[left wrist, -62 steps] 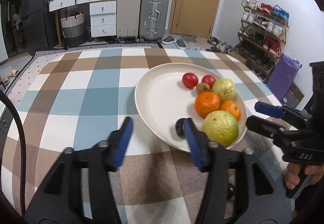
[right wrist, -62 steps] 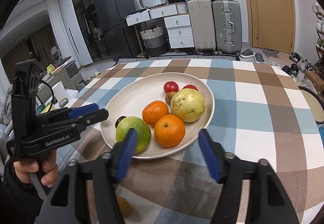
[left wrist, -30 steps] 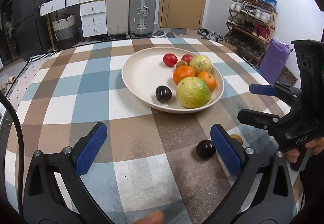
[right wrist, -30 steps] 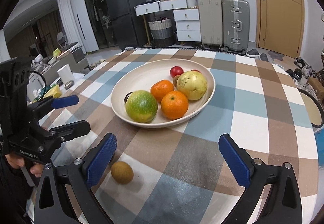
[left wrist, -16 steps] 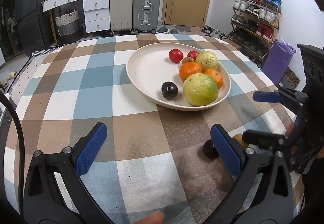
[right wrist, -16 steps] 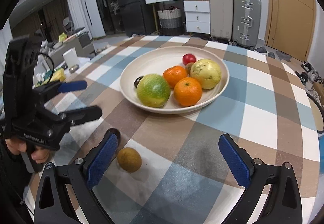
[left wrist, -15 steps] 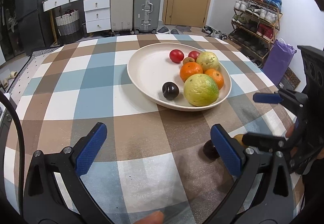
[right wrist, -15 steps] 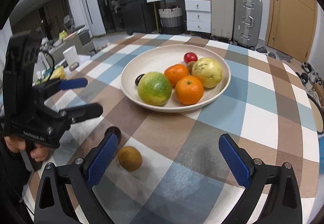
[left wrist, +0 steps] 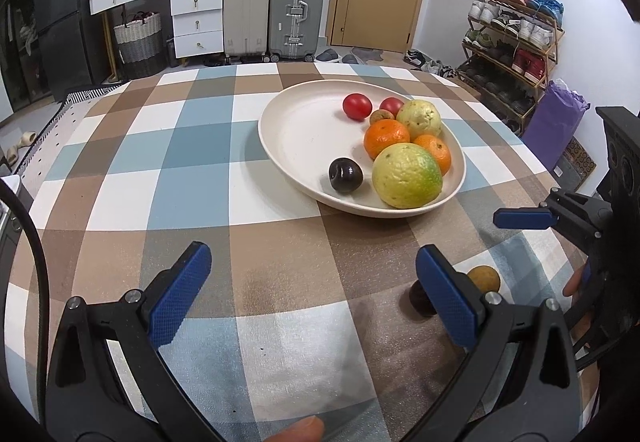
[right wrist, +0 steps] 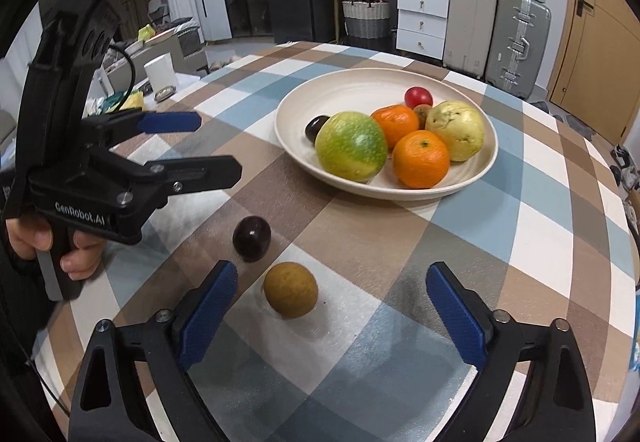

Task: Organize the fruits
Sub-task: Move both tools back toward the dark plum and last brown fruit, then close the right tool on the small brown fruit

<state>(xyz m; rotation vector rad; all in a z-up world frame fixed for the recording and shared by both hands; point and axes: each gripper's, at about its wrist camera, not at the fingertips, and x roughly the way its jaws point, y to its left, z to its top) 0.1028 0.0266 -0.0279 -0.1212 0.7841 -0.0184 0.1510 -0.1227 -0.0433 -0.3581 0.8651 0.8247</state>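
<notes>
the brown fruit [right wrist: 291, 295] lies on the checked tabletop [right wrist: 520, 242], near the front edge and well short of the plate [right wrist: 472, 178]. it is nearly round, so no long axis or pointing end can be told. a dark plum [right wrist: 252, 238] sits just beside it, up and to the left, apart from it; in the left wrist view this plum [left wrist: 420, 298] is half hidden behind a blue pad.

the right gripper [right wrist: 332, 316] has its fingers [right wrist: 208, 308] spread wide, holding nothing, with the brown fruit between them and nearer the left pad. the left gripper [left wrist: 312, 292] also has its fingers [left wrist: 178, 296] spread wide and empty over bare cloth.

compared with half a second ago, the right gripper has come forward and lower: the brown fruit then sat just by its left pad, and now lies inside the opening, with the plum in full sight. the left gripper's spread is unchanged.

counted on the plate: two small red fruits [left wrist: 357, 106], two oranges [left wrist: 386, 138], one yellow guava [left wrist: 419, 119], one large green-yellow citrus [left wrist: 407, 176], one small brown fruit [left wrist: 380, 117] and one dark plum [left wrist: 345, 175]. off the plate: one plum and one brown fruit.
</notes>
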